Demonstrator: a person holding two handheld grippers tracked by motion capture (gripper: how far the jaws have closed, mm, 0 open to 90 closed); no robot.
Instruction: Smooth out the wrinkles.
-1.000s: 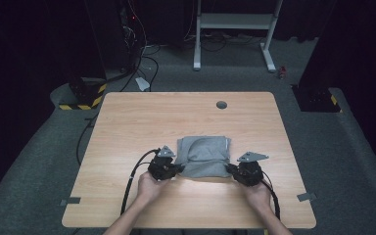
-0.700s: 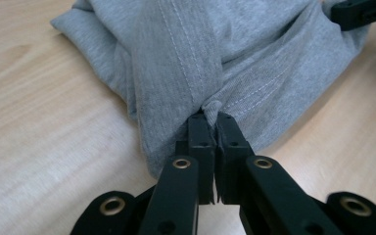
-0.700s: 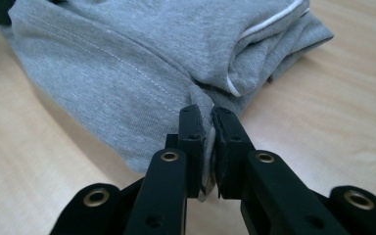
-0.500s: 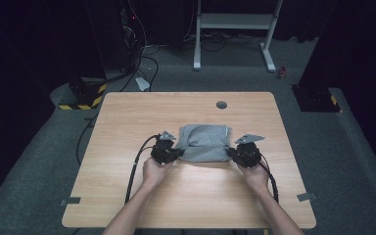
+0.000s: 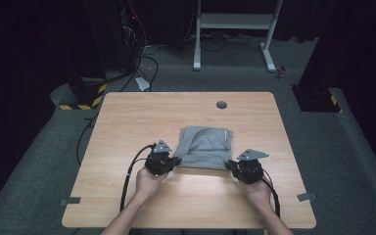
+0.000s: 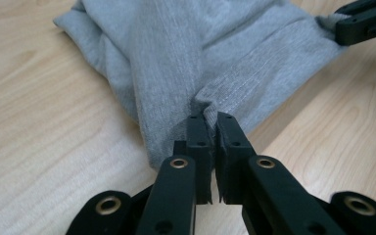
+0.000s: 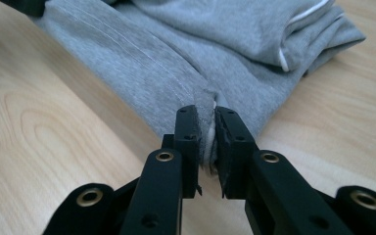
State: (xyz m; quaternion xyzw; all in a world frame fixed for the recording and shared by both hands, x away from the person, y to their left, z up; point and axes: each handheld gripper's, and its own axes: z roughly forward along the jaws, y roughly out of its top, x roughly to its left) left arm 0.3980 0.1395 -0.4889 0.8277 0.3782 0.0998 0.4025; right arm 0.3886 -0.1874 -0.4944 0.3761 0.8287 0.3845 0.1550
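We see a folded grey cloth (image 5: 205, 147) lying flat near the middle of the table (image 5: 127, 122), a little toward the near edge. Its near hem runs left to right between the two grippers.

The left gripper (image 5: 172, 161) sits at the cloth's near-left corner. In the left gripper view its jaws are clenched on a small pinch of the cloth (image 6: 225, 63), the fabric puckering up between the pads. The other gripper's black jaw shows at the far right corner of the cloth in that view.

The right gripper (image 5: 229, 165) sits at the near-right corner. In the right gripper view its jaws grip a fold of the cloth (image 7: 215, 58), though they have just been easing apart a little (a narrow slit shows lower down, fabric between the pads at the tips). A white trim edge shows on the folded layers at the far right.

Both hands rest low on the table, well apart, one at each side of the cloth.

A dark round grommet (image 5: 221, 104) sits near the far edge.
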